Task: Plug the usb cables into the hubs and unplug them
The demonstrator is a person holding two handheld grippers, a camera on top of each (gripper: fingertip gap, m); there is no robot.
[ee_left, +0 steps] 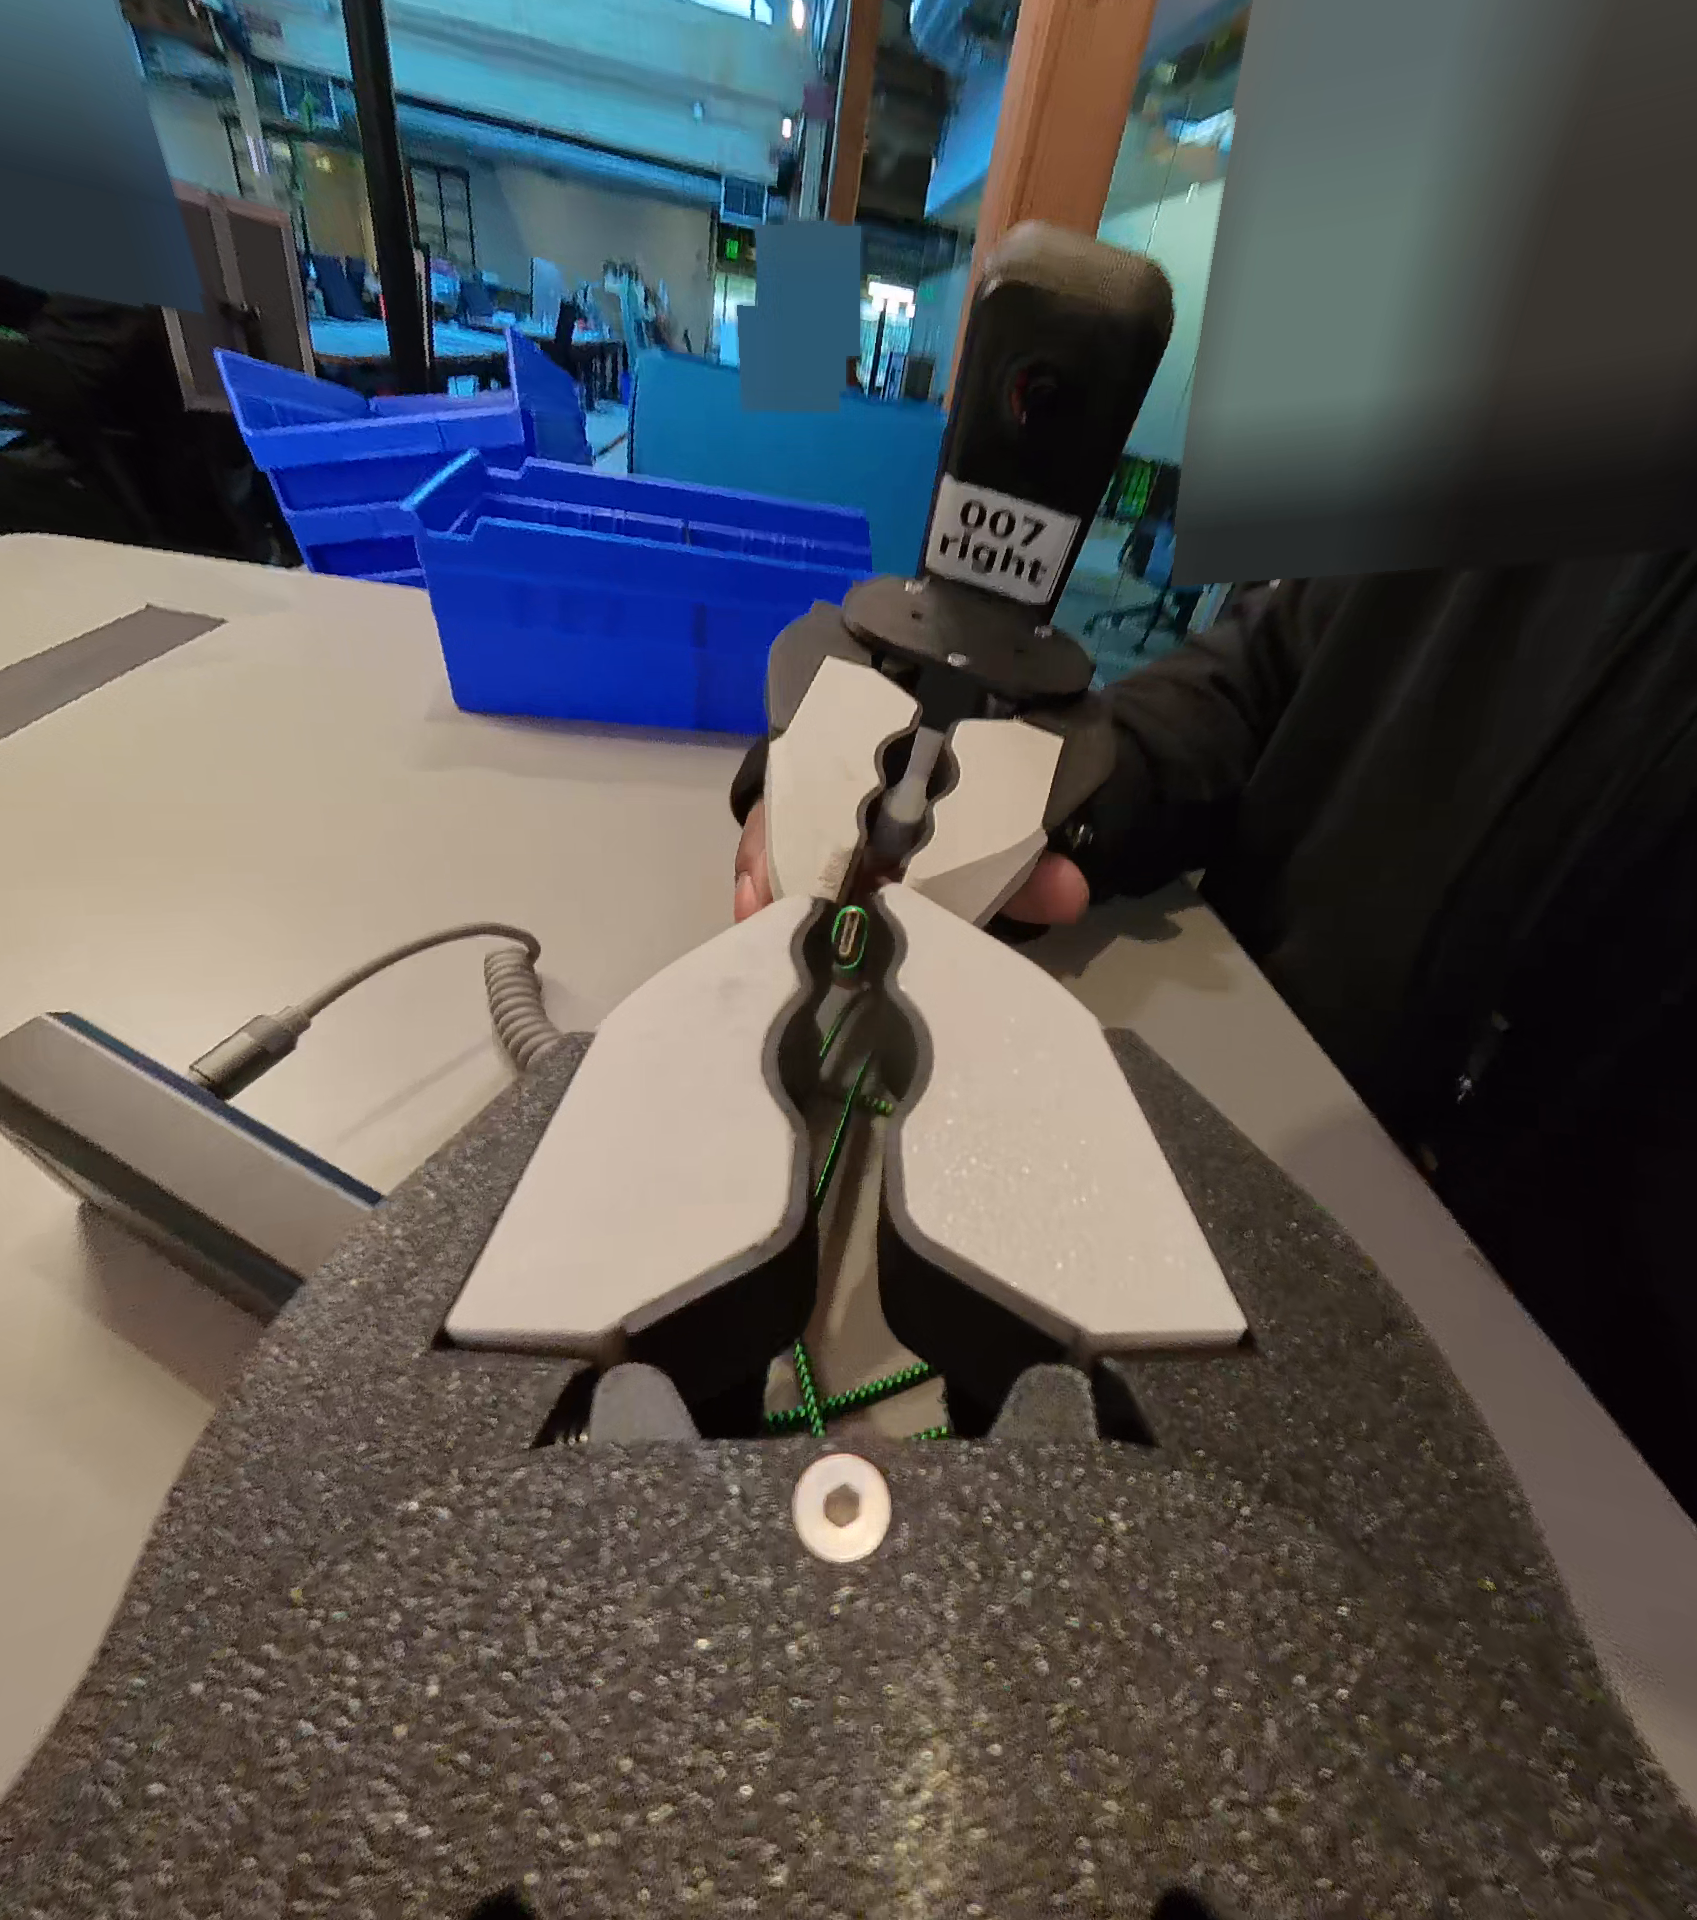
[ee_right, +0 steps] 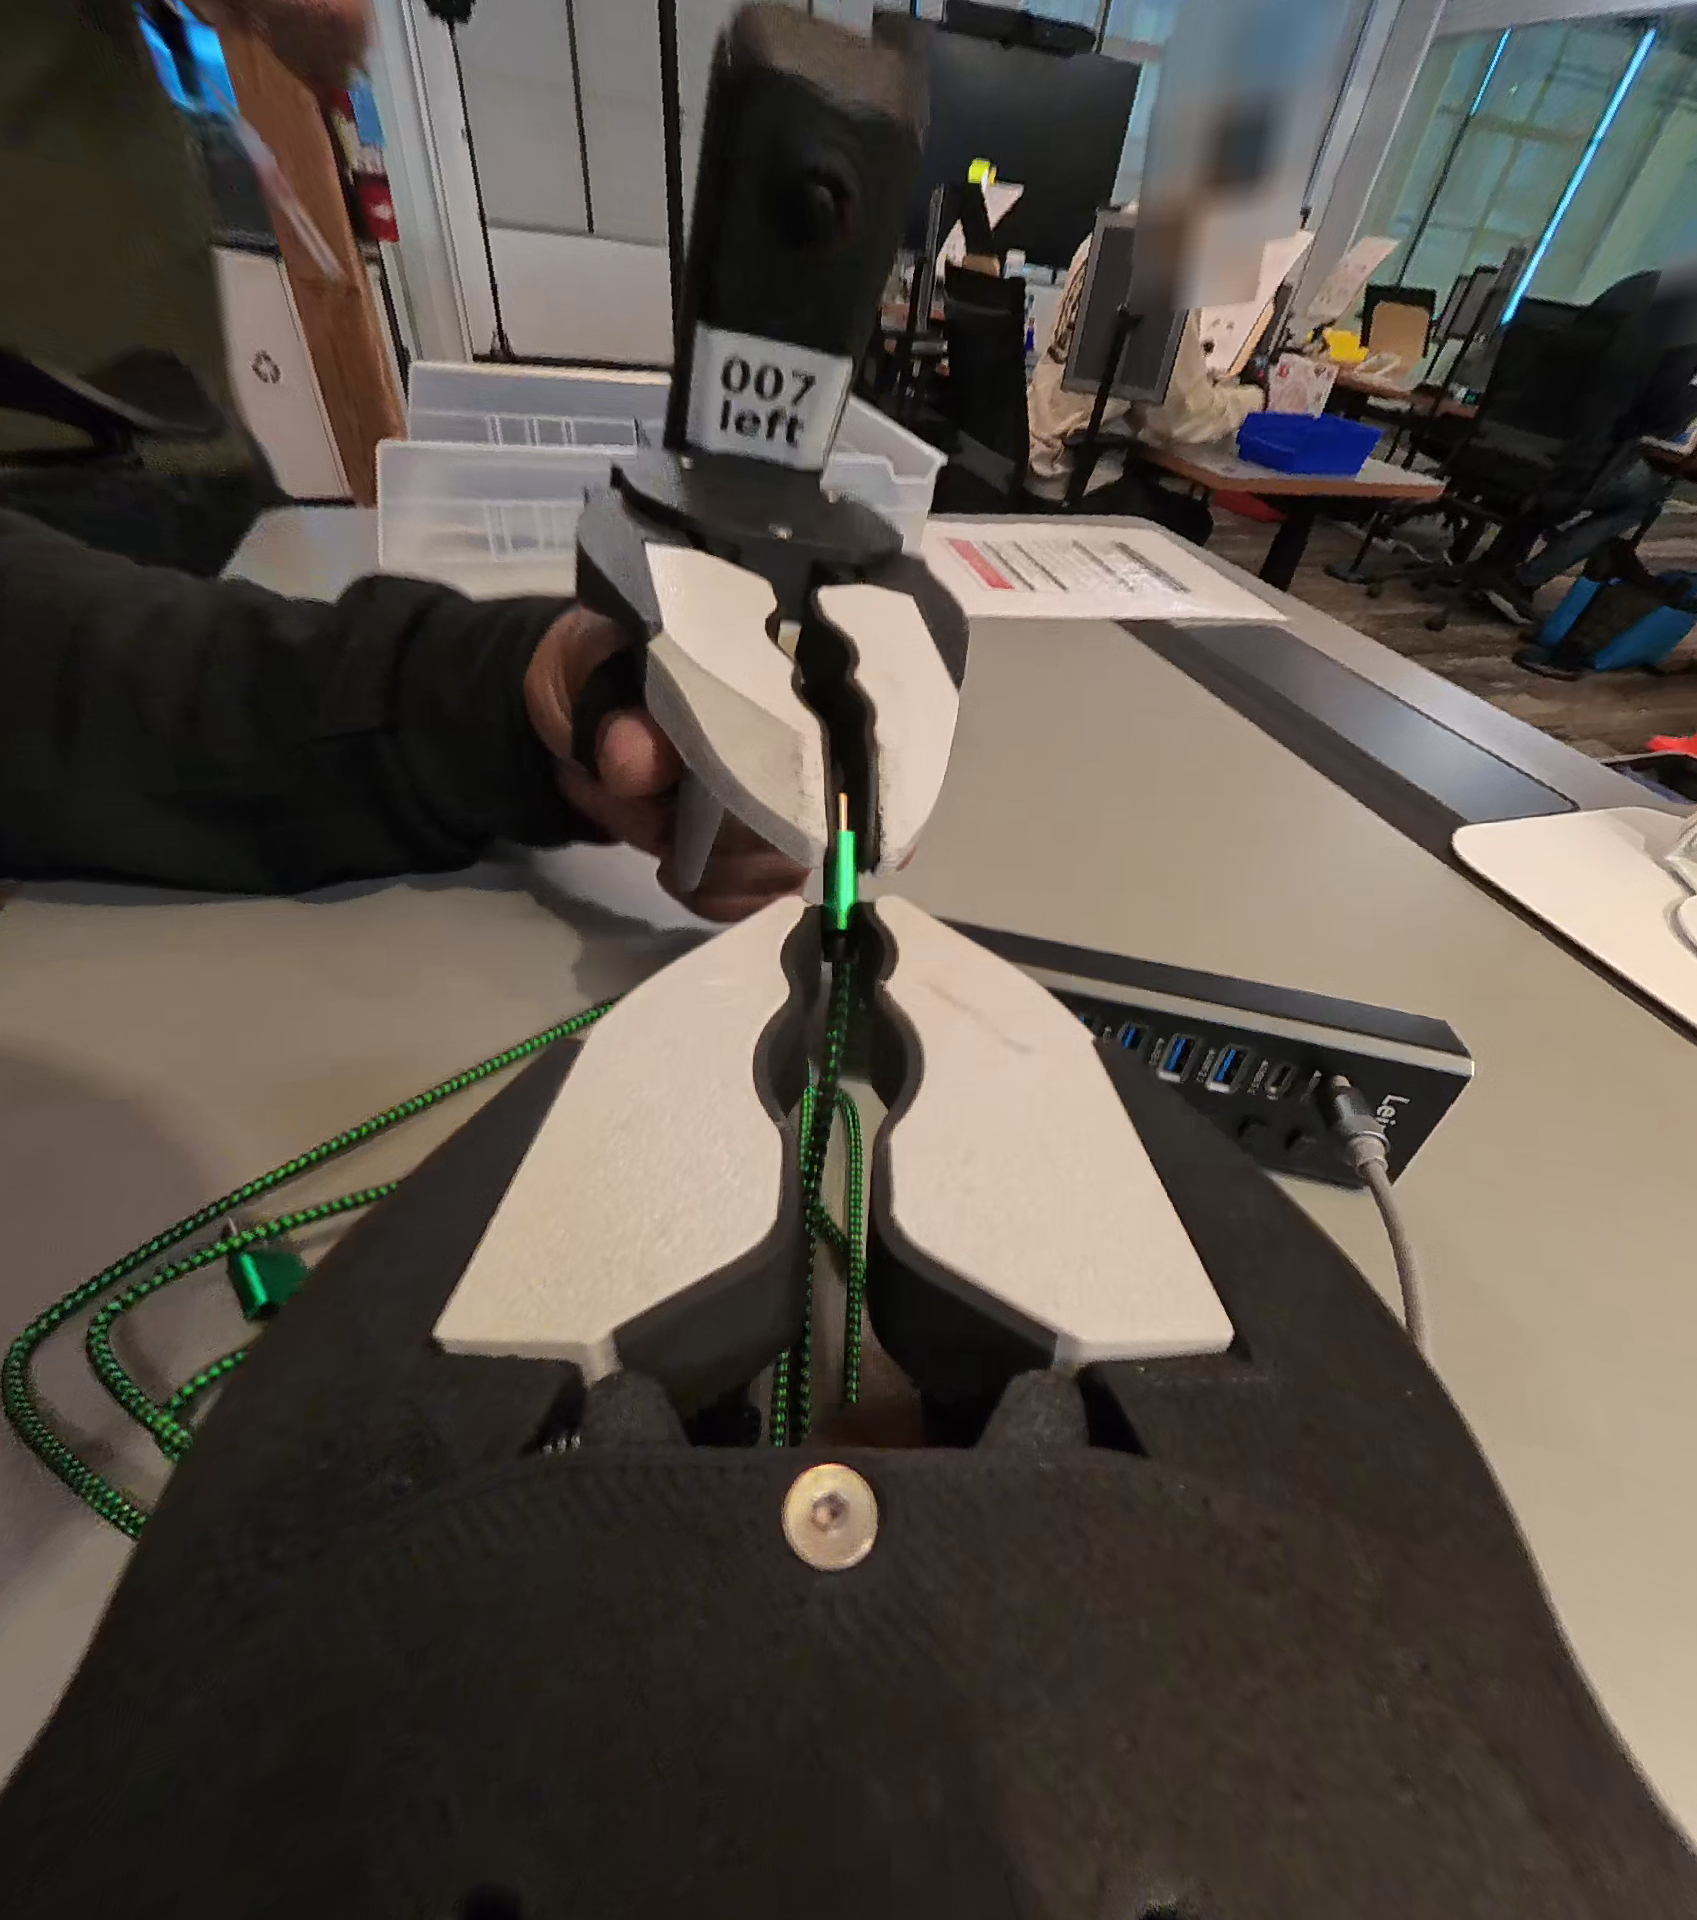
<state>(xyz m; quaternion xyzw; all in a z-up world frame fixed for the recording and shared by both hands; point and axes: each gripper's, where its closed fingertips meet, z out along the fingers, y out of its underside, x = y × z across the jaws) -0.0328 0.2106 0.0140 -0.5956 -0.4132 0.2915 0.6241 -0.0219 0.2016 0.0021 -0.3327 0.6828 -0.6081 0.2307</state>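
Observation:
My left gripper (ee_left: 849, 914) and right gripper (ee_right: 839, 914) meet tip to tip above the table. Between them is the green USB plug (ee_right: 839, 883). The right gripper is shut on the plug's body, and the green braided cable (ee_right: 96, 1330) runs back under it in loops. The plug's metal tip sits between the shut jaws of the left gripper (ee_right: 849, 831), and shows end-on in the left wrist view (ee_left: 849, 935). A black hub (ee_right: 1270, 1070) with blue ports lies to the right with a grey cable (ee_right: 1384, 1205) plugged in. A grey hub (ee_left: 158, 1143) holds a coiled grey cable (ee_left: 511, 987).
A second green plug (ee_right: 257, 1283) lies loose on the table at the left. Blue bins (ee_left: 636, 603) stand at the table's far side, clear bins (ee_right: 511, 468) and a paper sheet (ee_right: 1083, 571) at the other. A white lamp base (ee_right: 1654, 914) sits at the right. Dark sleeves hold both grippers. Left and right tips are no more than a few centimetres apart.

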